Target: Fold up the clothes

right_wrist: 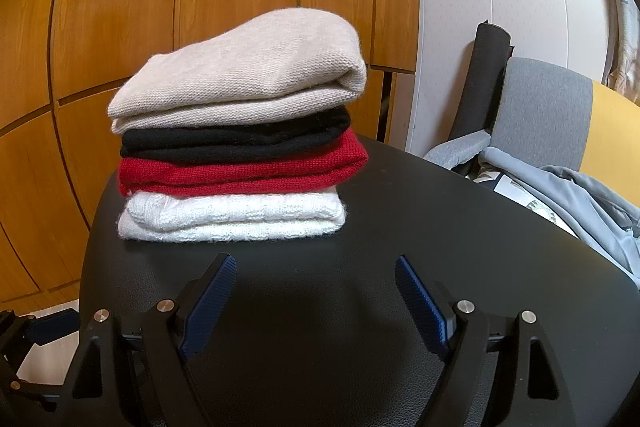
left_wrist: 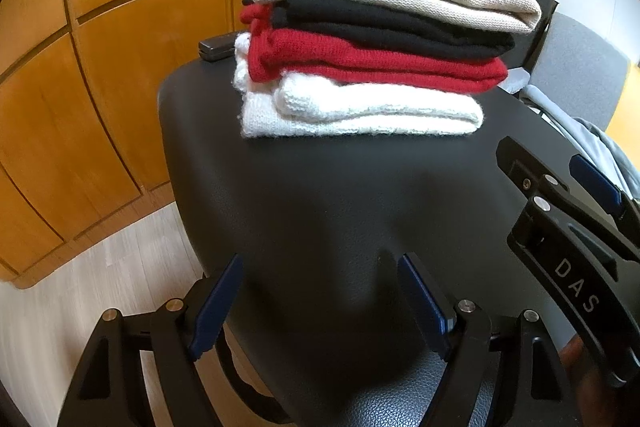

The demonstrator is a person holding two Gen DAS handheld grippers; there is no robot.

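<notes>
Both the left gripper (left_wrist: 320, 301) and right gripper (right_wrist: 316, 301) hover with jaws spread (nothing between them) before four folded sweaters (right_wrist: 240, 147) stacked on the black tabletop (right_wrist: 440, 247).

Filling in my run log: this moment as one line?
left gripper open, empty | right gripper open, empty | four folded sweaters stacked on black table

At frame centre, a beige knit (right_wrist: 248, 67) tops a black knit (right_wrist: 240, 141), a red knit (right_wrist: 248, 169) and a white cable-patterned knit (right_wrist: 236, 221), on a black table (right_wrist: 440, 227); blue pads (right_wrist: 208, 307) below.
</notes>
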